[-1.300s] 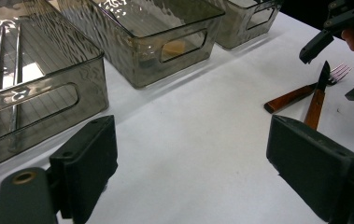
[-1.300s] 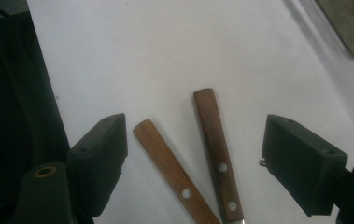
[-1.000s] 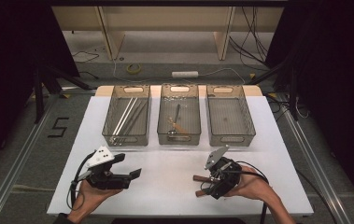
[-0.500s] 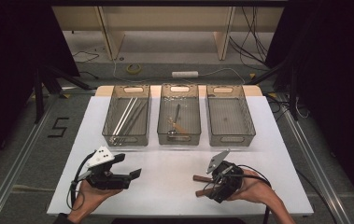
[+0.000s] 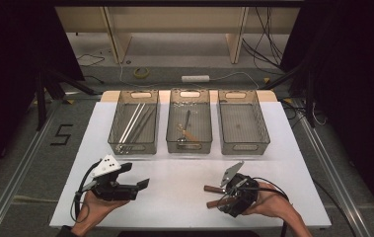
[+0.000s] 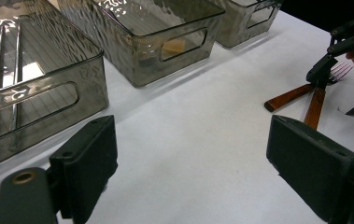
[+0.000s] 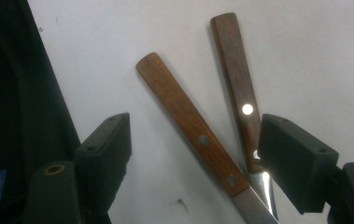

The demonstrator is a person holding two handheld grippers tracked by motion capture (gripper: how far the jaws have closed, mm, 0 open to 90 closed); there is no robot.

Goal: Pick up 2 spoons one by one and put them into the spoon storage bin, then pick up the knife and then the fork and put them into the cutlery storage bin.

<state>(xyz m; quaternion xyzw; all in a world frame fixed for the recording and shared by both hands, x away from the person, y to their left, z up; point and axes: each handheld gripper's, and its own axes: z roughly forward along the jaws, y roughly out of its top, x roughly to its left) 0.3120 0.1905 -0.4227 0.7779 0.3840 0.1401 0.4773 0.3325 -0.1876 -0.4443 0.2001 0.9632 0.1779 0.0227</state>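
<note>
blades (image 7: 254,205) cut off below

Two smooth wooden handles (image 7: 191,128) with metal rivets lie on the matt white table (image 7: 329,60), beside glossy smoky plastic bins (image 6: 151,32)

Your right tongs (image 7: 193,154) stood wide, closing slightly, over two wooden handles (image 7: 191,123) lying on the white table (image 7: 315,56).
</note>
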